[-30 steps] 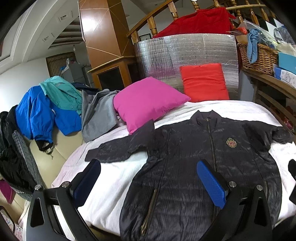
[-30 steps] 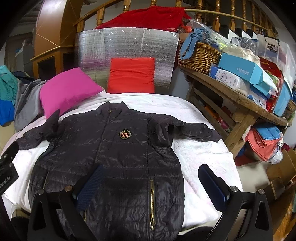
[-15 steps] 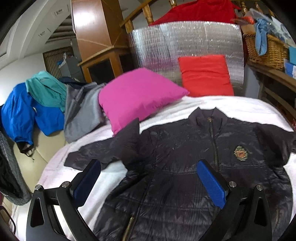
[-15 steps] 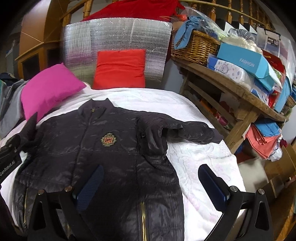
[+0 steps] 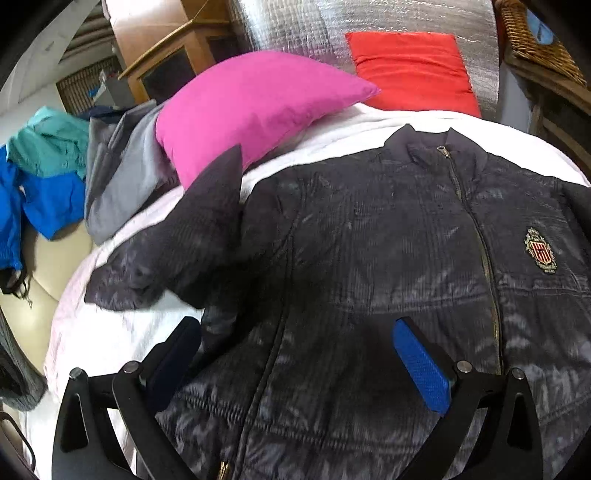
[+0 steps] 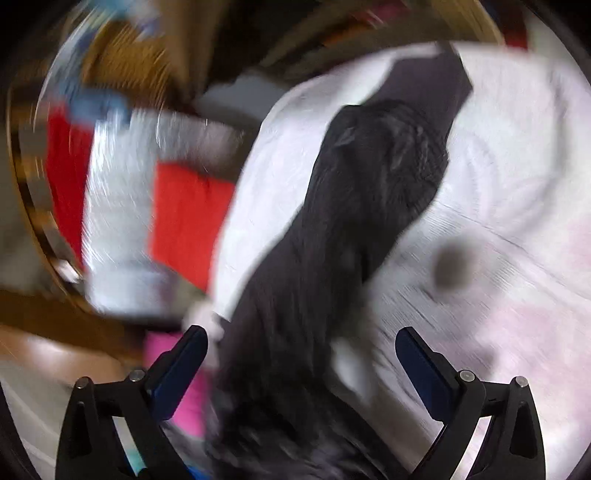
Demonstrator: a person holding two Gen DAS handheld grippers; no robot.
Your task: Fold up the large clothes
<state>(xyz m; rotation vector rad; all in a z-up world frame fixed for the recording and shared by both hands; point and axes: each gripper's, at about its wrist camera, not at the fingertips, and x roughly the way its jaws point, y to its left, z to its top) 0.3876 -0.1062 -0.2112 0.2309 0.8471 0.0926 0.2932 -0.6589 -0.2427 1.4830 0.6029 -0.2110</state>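
Observation:
A dark quilted jacket [image 5: 369,258] with a crest badge lies face up and zipped on the white bed [image 5: 332,133]. Its left sleeve [image 5: 177,251] is crumpled toward the pink pillow. My left gripper [image 5: 295,350] is open and empty, low over the jacket's left chest side. The right wrist view is heavily blurred and rotated. It shows the jacket's right sleeve [image 6: 351,221] lying on the white sheet [image 6: 498,184]. My right gripper [image 6: 301,354] is open and empty, with the sleeve between and beyond its fingers.
A pink pillow [image 5: 251,107] and a red pillow [image 5: 410,70] lean at the head of the bed against a silver foil panel [image 5: 295,22]. Grey, teal and blue clothes [image 5: 55,173] are piled at the left. A wicker basket [image 5: 535,37] stands at the right.
Both grippers have moved forward over the jacket. The right gripper has swung and rolled sharply toward the right sleeve, blurring its view. Both stay open.

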